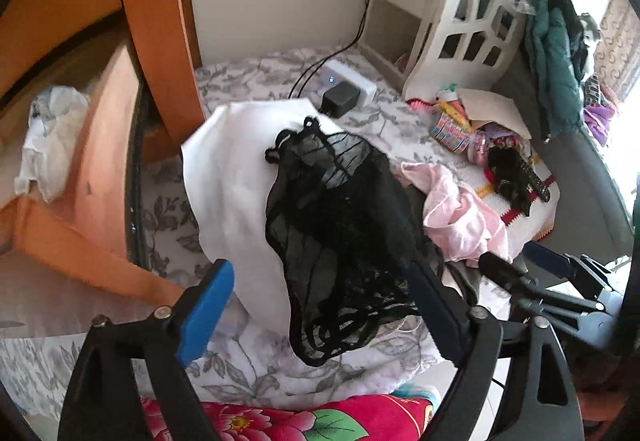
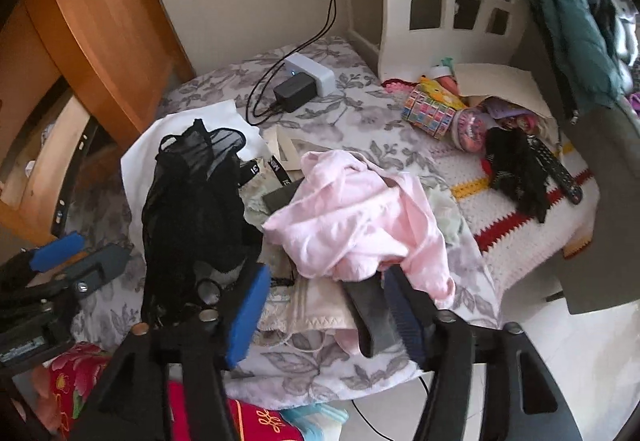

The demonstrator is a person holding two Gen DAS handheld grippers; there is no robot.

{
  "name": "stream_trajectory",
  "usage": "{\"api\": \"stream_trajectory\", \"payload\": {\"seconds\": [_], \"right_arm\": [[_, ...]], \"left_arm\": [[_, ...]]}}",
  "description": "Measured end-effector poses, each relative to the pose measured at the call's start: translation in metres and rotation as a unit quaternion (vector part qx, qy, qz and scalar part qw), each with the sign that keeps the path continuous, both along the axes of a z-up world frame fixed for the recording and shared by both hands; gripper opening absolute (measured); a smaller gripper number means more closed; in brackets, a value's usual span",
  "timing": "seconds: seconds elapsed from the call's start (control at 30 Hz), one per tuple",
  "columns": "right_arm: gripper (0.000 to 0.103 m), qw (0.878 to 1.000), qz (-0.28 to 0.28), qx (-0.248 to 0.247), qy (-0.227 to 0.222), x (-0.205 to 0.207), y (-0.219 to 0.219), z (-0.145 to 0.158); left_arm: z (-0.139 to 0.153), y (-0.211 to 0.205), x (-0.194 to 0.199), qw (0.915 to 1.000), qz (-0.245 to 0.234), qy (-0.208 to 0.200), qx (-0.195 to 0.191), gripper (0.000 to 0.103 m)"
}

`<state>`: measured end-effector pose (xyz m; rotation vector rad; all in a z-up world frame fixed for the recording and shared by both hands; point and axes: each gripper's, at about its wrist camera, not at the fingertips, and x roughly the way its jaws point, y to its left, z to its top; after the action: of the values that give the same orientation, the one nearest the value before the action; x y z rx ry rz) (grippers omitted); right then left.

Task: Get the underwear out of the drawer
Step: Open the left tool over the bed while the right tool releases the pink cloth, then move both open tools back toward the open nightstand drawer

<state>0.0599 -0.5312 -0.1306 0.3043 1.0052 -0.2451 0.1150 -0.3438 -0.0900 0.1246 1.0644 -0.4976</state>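
Underwear, black sheer mesh [image 1: 336,241]: one piece, lying crumpled on a white cloth [image 1: 228,177] on the bed, out of the drawer [image 1: 80,145], which stands open at nine o'clock from it. Judged very light, limp and snag-prone, with thin straps trailing at the near end; best taken by a bunched fold in the middle, not by a strap. Pink garment [image 2: 352,217]: soft heap at three o'clock of the black piece, likewise on the bed.

Left gripper [image 1: 320,325]: jaws spread wide either side of the black mesh, pads clear of it, released. Right gripper [image 2: 328,317]: jaws apart over the pink heap's near edge, nothing clamped.

Surface: grey floral bedspread [image 2: 360,109], soft and rumpled. Room: wooden cabinet [image 2: 100,25] at ten o'clock, charger [image 2: 294,91] at twelve, toys and remote control [image 2: 554,169] at two.
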Motion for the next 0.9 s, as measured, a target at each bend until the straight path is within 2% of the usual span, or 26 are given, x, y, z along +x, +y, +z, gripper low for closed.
{"api": "stream_trajectory", "payload": {"seconds": [0.1, 0.17, 0.23, 0.37, 0.43, 0.7, 0.9], "right_arm": [[0.074, 1.0, 0.002, -0.016, -0.011, -0.01, 0.008, 0.007], [0.079, 0.999, 0.005, -0.03, -0.022, -0.016, 0.012, 0.014], [0.089, 0.999, 0.006, -0.035, -0.03, -0.018, 0.014, 0.019], [0.094, 0.998, 0.012, -0.053, -0.037, -0.019, 0.019, 0.029], [0.103, 0.998, 0.015, -0.055, -0.039, -0.019, 0.02, 0.031], [0.103, 0.997, -0.021, -0.051, -0.048, -0.026, 0.007, 0.044], [0.103, 0.997, -0.027, -0.052, -0.055, -0.029, 0.003, 0.055]], "left_arm": [[0.01, 0.002, -0.007, 0.9998, 0.002, -0.019, -0.008, 0.094], [0.015, 0.005, -0.01, 0.9994, 0.01, -0.031, -0.016, 0.095], [0.019, 0.01, -0.013, 0.9987, 0.02, -0.041, -0.02, 0.098], [0.025, 0.016, -0.017, 0.9979, 0.03, -0.05, -0.026, 0.1], [0.029, 0.016, -0.019, 0.9976, 0.032, -0.053, -0.03, 0.1], [0.041, 0.016, -0.03, 0.9963, 0.032, -0.072, -0.034, 0.101], [0.058, 0.017, -0.033, 0.994, 0.034, -0.093, -0.046, 0.102]]}}
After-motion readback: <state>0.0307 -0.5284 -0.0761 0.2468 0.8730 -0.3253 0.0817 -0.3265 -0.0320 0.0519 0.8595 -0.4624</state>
